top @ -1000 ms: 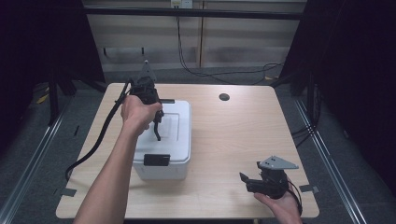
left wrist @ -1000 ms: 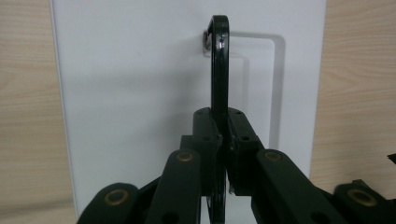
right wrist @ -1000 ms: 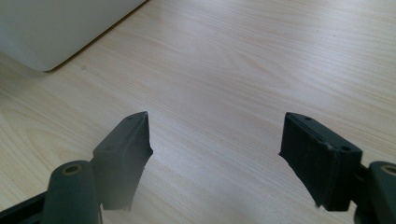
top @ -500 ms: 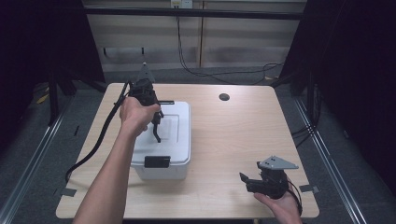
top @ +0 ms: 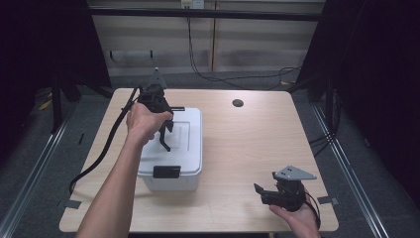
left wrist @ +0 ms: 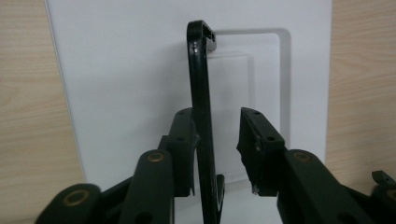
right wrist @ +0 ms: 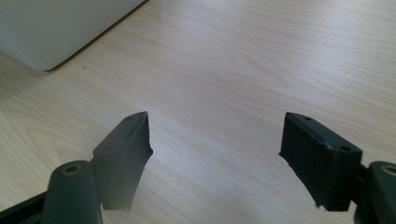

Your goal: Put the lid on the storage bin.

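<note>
Between left tool (left wrist: 217,144) jaws, black handle (left wrist: 200,93)

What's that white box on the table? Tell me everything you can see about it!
The white box looks like a smooth plastic bin with rounded corners. Its flat lid is on and has a shallow rectangular recess. A black latch sits on its near side. A thin black handle stands up from the lid, between the jaws of the left gripper, which have not closed on it. The box rests on the left half of the wooden table.
</note>
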The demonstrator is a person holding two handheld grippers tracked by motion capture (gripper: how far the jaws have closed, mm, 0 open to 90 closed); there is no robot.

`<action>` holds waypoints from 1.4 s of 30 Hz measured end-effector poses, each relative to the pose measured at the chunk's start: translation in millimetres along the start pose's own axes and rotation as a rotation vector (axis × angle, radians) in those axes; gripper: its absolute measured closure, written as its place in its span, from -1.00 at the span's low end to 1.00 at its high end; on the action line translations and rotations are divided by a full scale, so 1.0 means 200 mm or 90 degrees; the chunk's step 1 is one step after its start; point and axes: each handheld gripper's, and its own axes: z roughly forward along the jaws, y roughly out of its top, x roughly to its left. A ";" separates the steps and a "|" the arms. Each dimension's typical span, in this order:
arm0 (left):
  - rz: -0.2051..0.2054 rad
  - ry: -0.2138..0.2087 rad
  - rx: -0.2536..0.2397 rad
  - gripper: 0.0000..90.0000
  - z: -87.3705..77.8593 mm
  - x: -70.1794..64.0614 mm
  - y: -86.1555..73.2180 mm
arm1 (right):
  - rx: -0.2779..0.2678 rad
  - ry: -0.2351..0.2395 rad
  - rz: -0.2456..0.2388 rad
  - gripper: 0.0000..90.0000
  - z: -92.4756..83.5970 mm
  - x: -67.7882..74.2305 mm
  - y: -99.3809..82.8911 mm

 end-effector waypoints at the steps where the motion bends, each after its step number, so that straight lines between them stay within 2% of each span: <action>1: 0.006 -0.003 0.003 0.41 -0.01 0.00 0.00 | 0.000 0.000 -0.001 -0.47 0.00 0.00 0.00; 5: 0.016 -0.001 -0.011 0.25 -0.02 0.01 0.00 | 0.001 0.001 -0.001 -0.47 0.00 0.00 0.00; 9: 0.028 -0.008 -0.009 0.08 -0.03 0.03 0.01 | 0.000 0.000 -0.001 -0.47 0.00 0.00 0.00; 11: 0.031 -0.010 -0.020 0.01 -0.03 0.03 0.01 | 0.000 0.000 0.000 -0.47 0.00 0.00 0.00; 14: 0.038 -0.010 -0.026 -0.18 -0.04 0.04 0.01 | 0.001 0.000 -0.002 -0.47 0.00 0.00 0.00; 21: 0.058 -0.035 -0.042 -0.43 -0.08 0.06 0.01 | 0.001 -0.002 -0.001 -0.48 0.00 0.00 0.00; 24: 0.077 -0.044 -0.042 -0.47 -0.09 0.07 0.01 | 0.002 -0.002 -0.001 -0.48 0.00 0.00 0.00; 27: 0.080 -0.035 -0.054 -0.54 -0.10 0.09 0.01 | 0.003 -0.003 0.002 -0.48 0.00 0.00 0.00; 30: 0.104 -0.051 -0.061 -0.57 -0.13 0.10 0.00 | 0.003 -0.003 0.004 -0.48 0.00 0.00 0.00; 33: 0.134 -0.057 -0.081 -0.59 -0.16 0.11 -0.02 | 0.003 -0.003 0.005 -0.48 0.00 0.00 0.00; 35: 0.140 -0.060 -0.086 -0.61 -0.17 0.13 -0.02 | 0.003 -0.003 0.003 -0.48 0.00 0.00 0.00; 38: 0.161 -0.091 -0.106 -0.61 -0.18 0.17 -0.04 | 0.004 -0.003 0.003 -0.48 0.00 0.00 0.00; 40: 0.180 -0.097 -0.110 -0.62 -0.18 0.20 -0.05 | 0.004 -0.002 0.004 -0.48 0.00 0.00 0.00; 42: 0.187 -0.103 -0.116 -0.61 -0.18 0.25 -0.06 | 0.006 -0.003 0.007 -0.48 0.00 0.00 0.00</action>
